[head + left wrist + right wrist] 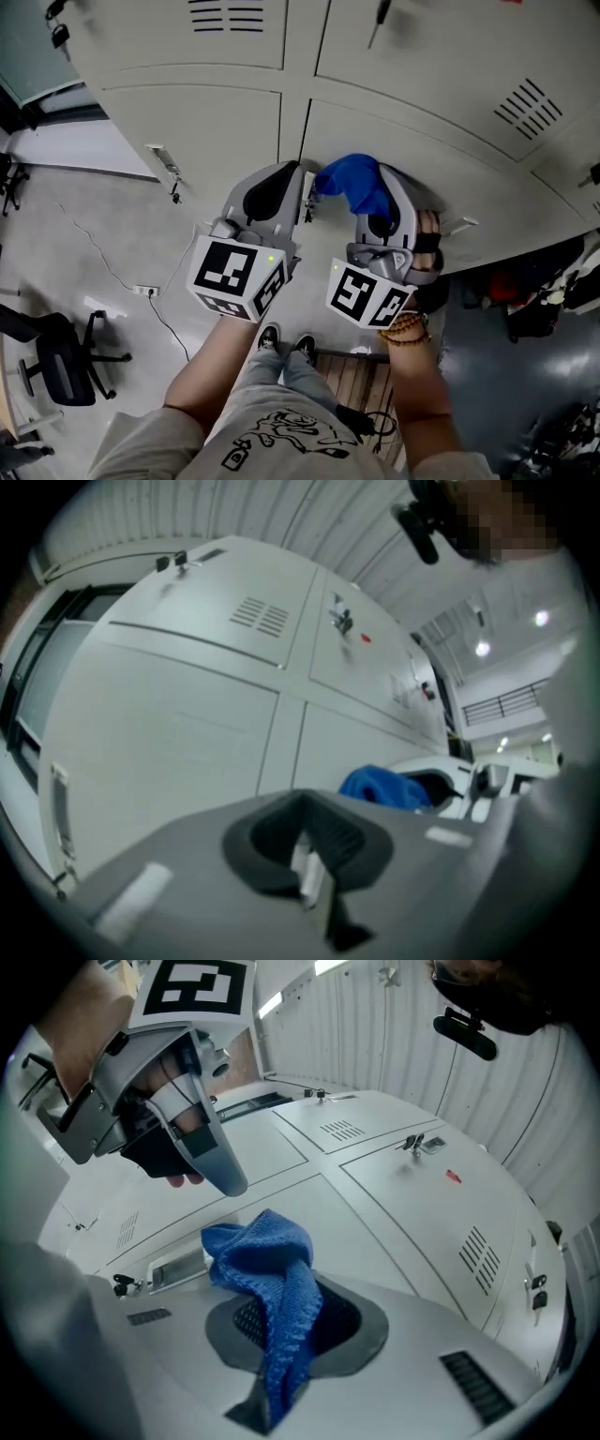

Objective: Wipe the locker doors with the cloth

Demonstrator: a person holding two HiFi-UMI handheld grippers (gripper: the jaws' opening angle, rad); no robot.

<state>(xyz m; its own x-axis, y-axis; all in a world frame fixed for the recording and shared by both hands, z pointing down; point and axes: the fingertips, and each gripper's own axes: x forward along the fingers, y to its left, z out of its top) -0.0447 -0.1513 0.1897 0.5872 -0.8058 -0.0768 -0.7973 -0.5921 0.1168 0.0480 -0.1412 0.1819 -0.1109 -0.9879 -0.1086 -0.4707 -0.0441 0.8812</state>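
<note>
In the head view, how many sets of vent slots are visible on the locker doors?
2. The left vent slots are at the top edge; the right vent slots are near the right edge. Others may be hidden or out of frame.

The lower end of the cloth point(267, 1260) vanishes inside the right gripper point(286, 1335); the locker doors point(197, 141) run off-frame.

Two grippers are showing: the left gripper point(284, 180) and the right gripper point(386, 199). One blue cloth point(356, 181) is showing. At least four locker doors point(202, 131) are showing. One black office chair point(64, 361) is standing by the floor's point(84, 216) left edge. Two shoes point(270, 336) and one beaded bracelet point(405, 328) are showing.
</note>
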